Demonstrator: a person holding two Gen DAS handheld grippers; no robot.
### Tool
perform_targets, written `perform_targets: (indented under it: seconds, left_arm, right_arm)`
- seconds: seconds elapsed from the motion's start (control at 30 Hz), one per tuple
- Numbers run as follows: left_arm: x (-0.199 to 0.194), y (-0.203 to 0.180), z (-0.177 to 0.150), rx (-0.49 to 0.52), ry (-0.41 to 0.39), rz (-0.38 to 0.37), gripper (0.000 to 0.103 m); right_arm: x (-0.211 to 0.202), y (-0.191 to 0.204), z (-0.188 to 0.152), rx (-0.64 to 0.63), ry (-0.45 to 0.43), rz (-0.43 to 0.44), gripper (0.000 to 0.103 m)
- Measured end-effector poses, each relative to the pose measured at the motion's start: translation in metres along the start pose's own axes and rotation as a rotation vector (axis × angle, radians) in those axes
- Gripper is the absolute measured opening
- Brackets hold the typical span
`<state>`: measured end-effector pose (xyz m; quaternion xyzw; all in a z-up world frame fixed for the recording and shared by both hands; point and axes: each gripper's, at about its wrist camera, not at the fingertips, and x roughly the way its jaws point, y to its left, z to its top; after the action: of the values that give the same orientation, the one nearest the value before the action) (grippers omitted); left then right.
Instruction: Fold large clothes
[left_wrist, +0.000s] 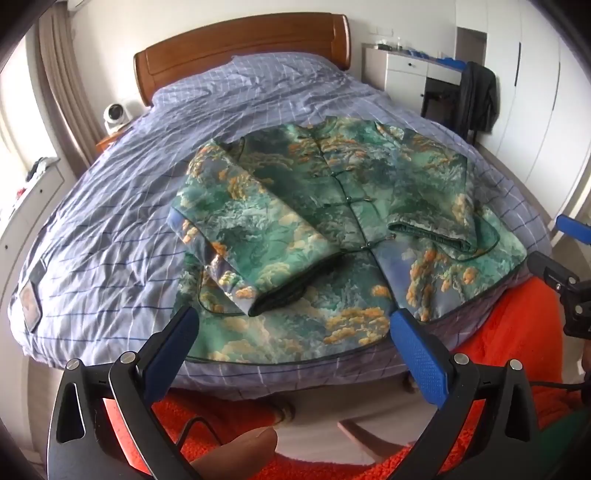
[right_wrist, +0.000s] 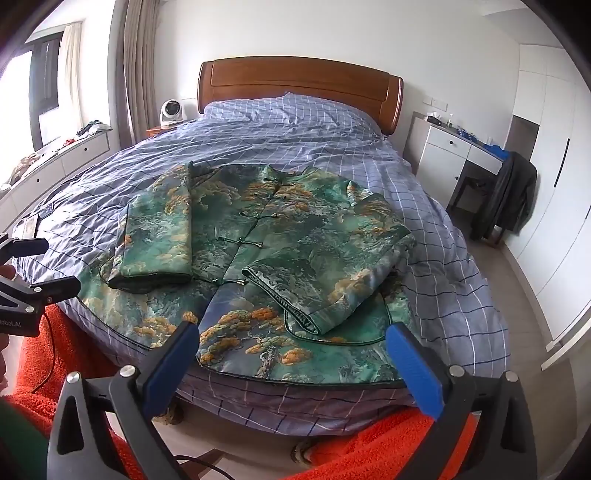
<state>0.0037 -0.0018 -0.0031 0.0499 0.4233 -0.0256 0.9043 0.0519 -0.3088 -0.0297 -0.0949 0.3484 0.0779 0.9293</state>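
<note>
1. blue-and-white checked duvet (left_wrist: 110, 206) covers the bed (right_wrist: 299, 79), which has a brown wooden headboard at its far end.
2. green brocade jacket (left_wrist: 332, 206) with orange cloud and tree patterns lies flat, front side up, on the half of the duvet away from the headboard; its hem reaches the duvet's foot edge and its collar points toward the headboard.
3. both jacket sleeves are folded inward over the jacket's front: one sleeve (right_wrist: 159, 236) lies straight down one side, the other sleeve (right_wrist: 332, 277) crosses diagonally, and their cuffs stop short of the hem.
4. orange fleecy fabric (right_wrist: 369, 443) shows below the foot edge of the duvet, nearer the cameras than the jacket.
5. dark garment (right_wrist: 513, 195) hangs over a chair beside the bed, by a white desk, well apart from the jacket.
6. left gripper (left_wrist: 291, 325) hovers off the hem end of the jacket, its blue-padded jaws spread wide with nothing between them.
7. right gripper (right_wrist: 291, 343) hovers likewise off the hem, jaws spread wide, holding nothing.
8. small white fan (right_wrist: 171, 110) stands beside the headboard.
</note>
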Motion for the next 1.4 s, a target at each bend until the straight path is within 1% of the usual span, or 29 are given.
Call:
perform_targets:
  seconds: [0.2,0.33,0.53,0.7,0.83,0.93,1.4]
  left_arm:
    - [-0.003,0.003,0.0,-0.007,-0.017,0.012,0.103]
    - [-0.006,0.006,0.0,-0.018,-0.023,0.007,0.103]
    - [-0.007,0.005,0.0,-0.014,-0.029,0.019,0.103]
    - [-0.009,0.005,0.0,-0.014,-0.033,0.014,0.103]
    - [-0.008,0.005,0.001,-0.013,-0.032,0.015,0.103]
    - [-0.008,0.005,0.001,-0.005,-0.032,0.019,0.103]
    - [-0.01,0.001,0.001,0.009,-0.039,0.024,0.103]
  right_arm:
    - [0.0,-0.002,0.0,0.014,-0.006,0.009,0.103]
    - [0.0,-0.005,0.002,0.037,0.001,0.016,0.103]
    - [-0.004,-0.003,0.003,0.02,-0.014,0.004,0.103]
    - [-0.002,-0.002,0.002,0.022,-0.004,0.041,0.103]
    - [-0.002,-0.002,0.002,0.024,-0.001,0.033,0.103]
    - [-0.001,-0.001,0.001,0.025,0.006,0.003,0.103]
    - [0.002,-0.001,0.001,0.017,0.031,-0.011,0.103]
